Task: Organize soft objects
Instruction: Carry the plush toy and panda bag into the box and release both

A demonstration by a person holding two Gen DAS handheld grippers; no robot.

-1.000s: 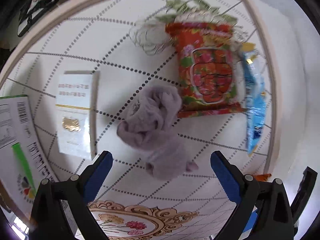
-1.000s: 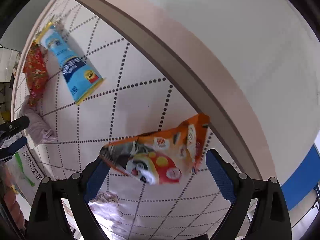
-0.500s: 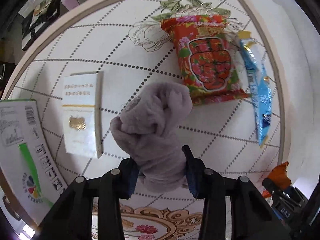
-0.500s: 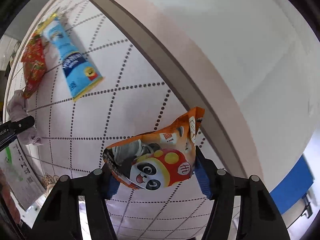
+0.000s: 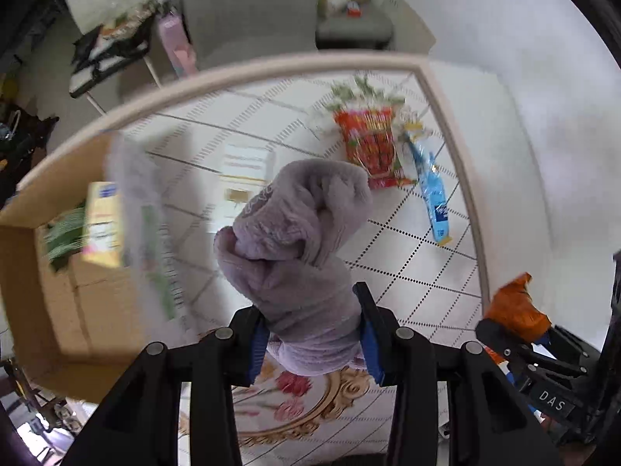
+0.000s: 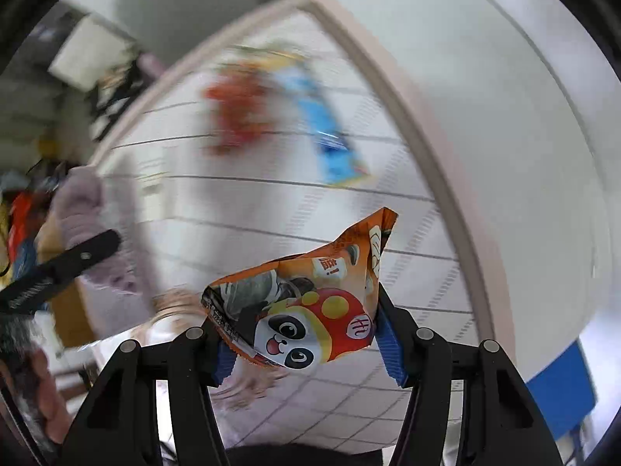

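Observation:
My left gripper (image 5: 315, 336) is shut on a fluffy lilac sock (image 5: 299, 240) and holds it in the air above the table. My right gripper (image 6: 308, 339) is shut on an orange snack bag with a panda face (image 6: 310, 310), also lifted off the table. The right gripper with its orange bag (image 5: 516, 312) shows at the right of the left wrist view. The sock (image 6: 77, 209) in the left gripper shows at the left of the right wrist view. A red patterned packet (image 5: 370, 145) and a blue packet (image 5: 431, 190) lie on the white tiled table (image 5: 407, 256) near its far corner.
An open cardboard box (image 5: 58, 272) with a yellow carton (image 5: 103, 225) and green items inside stands at the table's left. A white booklet (image 5: 244, 167) lies beyond the sock. A grey chair (image 5: 271, 11) and clutter stand past the table's far edge. A white wall (image 6: 504, 77) is at the right.
Both grippers closed, the left on the sock and the right on the panda bag, then lifted them off the table. Both views have swung up and left, and the cardboard box is now visible.

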